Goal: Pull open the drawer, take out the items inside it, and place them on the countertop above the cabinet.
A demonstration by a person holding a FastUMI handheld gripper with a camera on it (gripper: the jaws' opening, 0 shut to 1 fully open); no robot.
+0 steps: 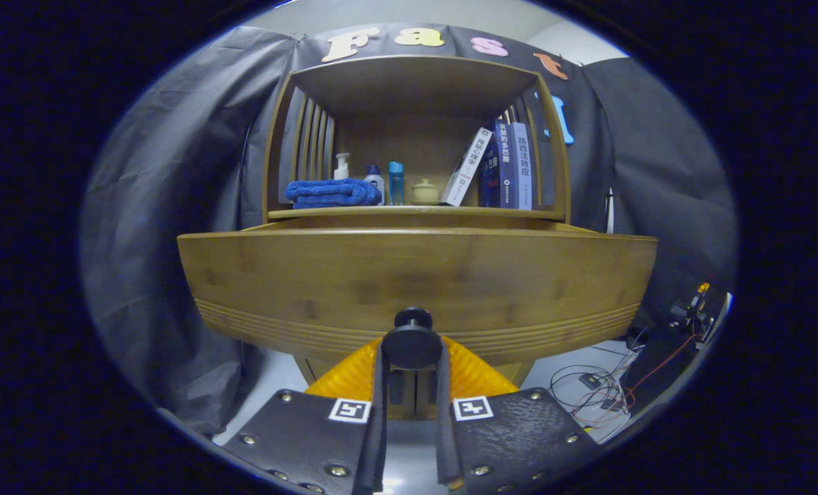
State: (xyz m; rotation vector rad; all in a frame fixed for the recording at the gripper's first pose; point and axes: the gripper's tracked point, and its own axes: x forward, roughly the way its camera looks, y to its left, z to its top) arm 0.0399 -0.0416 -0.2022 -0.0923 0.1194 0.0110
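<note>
Between the claw (412,357) fingers, drawer (416,282) knob (412,342), stem hidden.

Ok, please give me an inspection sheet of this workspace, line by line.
Surface: countertop carries a towel, three bottles, a small jar and books.
Job's things: drawer front is close ahead and looks pulled out from the cabinet; its contents are hidden.
Clutter: nothing seen.
Grippers: gripper fingers close on the knob, one on each side.
Cables: loose wires lie on the floor beside the cabinet.
Surroundings: dark cloth hangs around the booth.
</note>
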